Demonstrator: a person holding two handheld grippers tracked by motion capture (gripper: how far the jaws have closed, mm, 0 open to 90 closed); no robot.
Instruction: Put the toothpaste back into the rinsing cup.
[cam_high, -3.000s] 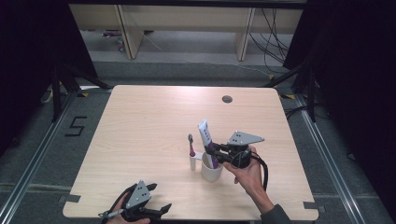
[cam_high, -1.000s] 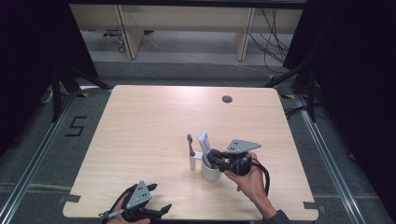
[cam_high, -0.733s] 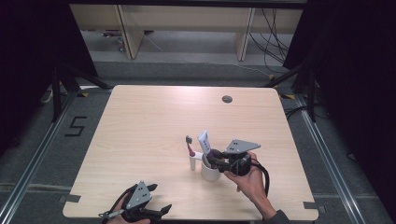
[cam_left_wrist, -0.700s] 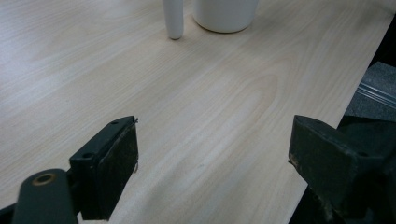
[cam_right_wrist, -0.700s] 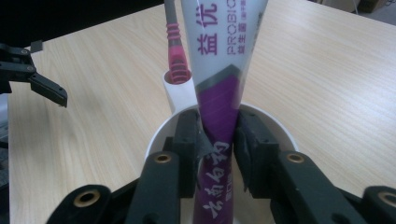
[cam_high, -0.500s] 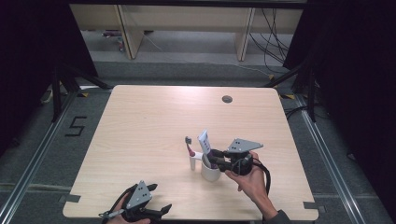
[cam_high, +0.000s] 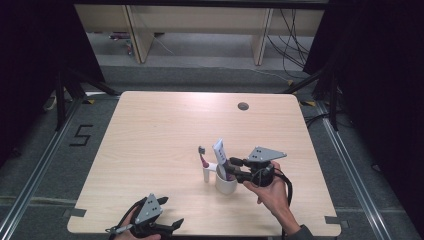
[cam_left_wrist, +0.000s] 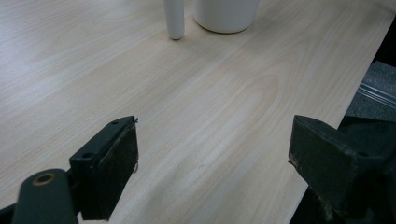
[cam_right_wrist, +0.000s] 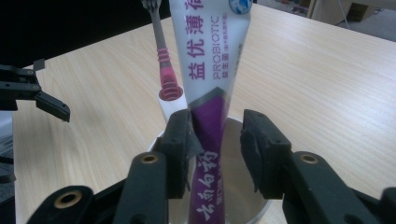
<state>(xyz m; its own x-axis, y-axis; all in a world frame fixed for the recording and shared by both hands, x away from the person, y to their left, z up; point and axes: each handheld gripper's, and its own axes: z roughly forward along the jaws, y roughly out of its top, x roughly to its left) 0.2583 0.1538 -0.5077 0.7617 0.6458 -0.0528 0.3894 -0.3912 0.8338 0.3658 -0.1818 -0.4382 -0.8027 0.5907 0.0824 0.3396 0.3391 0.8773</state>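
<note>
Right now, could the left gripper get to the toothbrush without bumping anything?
Probably yes. The left gripper sits open at the table's near edge, and bare table lies between it and the toothbrush in its white holder. The cup and right gripper stand just beside, so care is needed.

White-and-purple toothpaste tube (cam_right_wrist: 210, 93) standing tilted in a white cup (cam_high: 226, 184) near the table's front edge, beside a pink-and-grey toothbrush (cam_right_wrist: 164, 60) upright in a slim white holder (cam_high: 206, 173).
</note>
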